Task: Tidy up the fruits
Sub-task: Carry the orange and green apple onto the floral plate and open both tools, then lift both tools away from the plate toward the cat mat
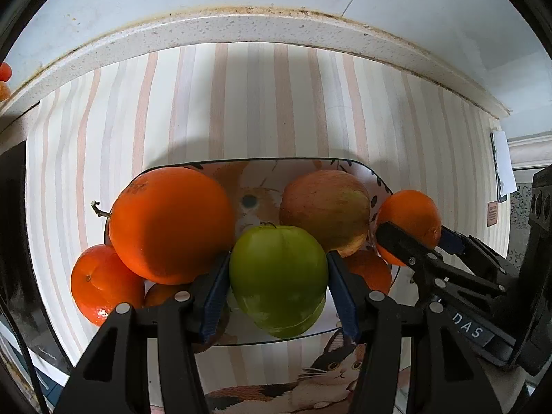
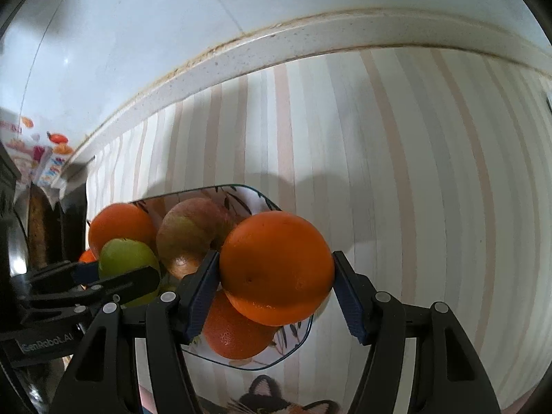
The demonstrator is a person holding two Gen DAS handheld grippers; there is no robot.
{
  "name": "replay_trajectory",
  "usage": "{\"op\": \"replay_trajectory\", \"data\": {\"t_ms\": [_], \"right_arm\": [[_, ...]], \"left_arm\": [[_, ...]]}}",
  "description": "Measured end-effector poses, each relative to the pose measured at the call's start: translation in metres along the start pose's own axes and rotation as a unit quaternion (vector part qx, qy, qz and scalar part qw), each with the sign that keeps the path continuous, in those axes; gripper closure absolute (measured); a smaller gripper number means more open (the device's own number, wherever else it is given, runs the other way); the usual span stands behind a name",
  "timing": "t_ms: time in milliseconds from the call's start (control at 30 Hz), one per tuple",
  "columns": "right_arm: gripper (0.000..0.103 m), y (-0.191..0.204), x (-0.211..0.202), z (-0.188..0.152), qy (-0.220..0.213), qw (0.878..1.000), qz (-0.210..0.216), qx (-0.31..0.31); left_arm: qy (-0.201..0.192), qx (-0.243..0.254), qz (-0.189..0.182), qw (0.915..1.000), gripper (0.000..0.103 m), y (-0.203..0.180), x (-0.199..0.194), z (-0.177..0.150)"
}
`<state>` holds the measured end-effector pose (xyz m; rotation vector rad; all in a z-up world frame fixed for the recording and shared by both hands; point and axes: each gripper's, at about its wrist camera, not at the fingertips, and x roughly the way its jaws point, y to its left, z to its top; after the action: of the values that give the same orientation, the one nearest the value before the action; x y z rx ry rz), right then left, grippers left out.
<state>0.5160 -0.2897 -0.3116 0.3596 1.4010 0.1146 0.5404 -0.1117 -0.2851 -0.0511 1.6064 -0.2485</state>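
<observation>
A patterned plate holds a pile of fruit: a big orange, a red-green apple, smaller oranges. My left gripper is shut on a green apple just above the pile. My right gripper is shut on an orange over the plate's right edge. That orange also shows in the left wrist view, and the green apple in the right wrist view.
The plate sits on a striped mat with a cat picture. A speckled counter ledge and a white wall run behind. Packages and a dark object stand at the left.
</observation>
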Motion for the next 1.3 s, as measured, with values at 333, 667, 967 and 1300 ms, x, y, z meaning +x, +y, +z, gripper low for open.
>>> {"op": "replay_trajectory", "data": {"t_ms": [333,667,967,1300], "right_arm": [[0.020,0.003,0.003,0.001,0.022,1.000,0.016,0.010],[0.007,0.020,-0.024,-0.016,-0.004,1.000,-0.030,-0.007],[0.005,0.051,-0.061,-0.065,-0.044,0.994,-0.091,-0.035],[0.005,0.083,-0.117,-0.120,-0.098,0.987,-0.112,-0.065]], "left_arm": [[-0.012,-0.023,-0.015,0.9995,0.045,0.007,-0.011,0.001],[-0.070,-0.020,0.001,0.9973,0.018,0.017,-0.057,-0.021],[-0.147,-0.022,0.072,0.9863,0.018,0.040,-0.086,-0.086],[-0.197,-0.032,0.075,0.9770,0.018,0.046,-0.122,-0.155]]}}
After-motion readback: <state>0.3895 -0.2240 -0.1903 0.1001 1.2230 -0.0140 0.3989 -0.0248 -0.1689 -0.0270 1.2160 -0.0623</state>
